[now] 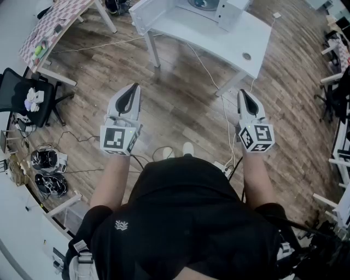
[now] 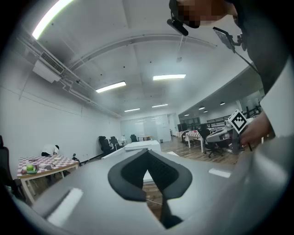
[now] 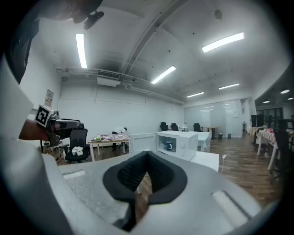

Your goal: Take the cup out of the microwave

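Observation:
A white microwave stands on a white table some way ahead, with its door swung open to the left. A dark cup sits inside it. In the head view only the microwave's front edge shows, at the top. My left gripper and right gripper are held side by side over the wooden floor, well short of the table. Both point roughly level toward it, with the jaws together and nothing between them. The shut pads fill the foreground in the left gripper view and in the right gripper view.
The white table has legs and cables running across the floor beneath it. A table with a chequered cloth and a black office chair stand at the left. More chairs and desks line the right side.

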Tool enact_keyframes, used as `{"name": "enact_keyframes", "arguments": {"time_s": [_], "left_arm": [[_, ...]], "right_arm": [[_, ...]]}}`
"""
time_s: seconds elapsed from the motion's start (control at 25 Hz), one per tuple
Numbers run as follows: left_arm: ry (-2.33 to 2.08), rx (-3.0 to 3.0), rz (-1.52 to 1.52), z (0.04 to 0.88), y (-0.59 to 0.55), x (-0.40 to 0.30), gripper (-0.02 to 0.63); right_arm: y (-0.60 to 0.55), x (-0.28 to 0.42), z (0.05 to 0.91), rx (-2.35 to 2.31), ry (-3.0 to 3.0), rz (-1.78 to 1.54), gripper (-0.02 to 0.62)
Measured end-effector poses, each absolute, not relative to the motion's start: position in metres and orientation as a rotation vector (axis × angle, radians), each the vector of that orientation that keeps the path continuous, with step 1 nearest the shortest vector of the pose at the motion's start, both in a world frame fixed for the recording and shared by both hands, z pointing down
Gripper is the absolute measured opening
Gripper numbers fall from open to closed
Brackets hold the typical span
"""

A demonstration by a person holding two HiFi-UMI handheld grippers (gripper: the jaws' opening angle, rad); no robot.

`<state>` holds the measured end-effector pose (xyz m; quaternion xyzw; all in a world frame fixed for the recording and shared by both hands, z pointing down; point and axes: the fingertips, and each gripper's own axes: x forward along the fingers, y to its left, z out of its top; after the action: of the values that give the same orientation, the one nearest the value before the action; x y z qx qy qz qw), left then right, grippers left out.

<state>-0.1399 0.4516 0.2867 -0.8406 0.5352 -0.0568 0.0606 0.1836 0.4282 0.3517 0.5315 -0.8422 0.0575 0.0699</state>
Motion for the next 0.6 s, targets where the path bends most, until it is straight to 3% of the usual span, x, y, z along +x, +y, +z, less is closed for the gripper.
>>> {"name": "enact_keyframes", "arguments": {"time_s": [0.6], "left_arm": [[1.58, -2.522, -0.16, 0.271, 0.453, -0.091, 0.004]], "right_arm": [[0.438, 0.218, 0.345, 1.663, -2.548, 0.141, -0.001]]}}
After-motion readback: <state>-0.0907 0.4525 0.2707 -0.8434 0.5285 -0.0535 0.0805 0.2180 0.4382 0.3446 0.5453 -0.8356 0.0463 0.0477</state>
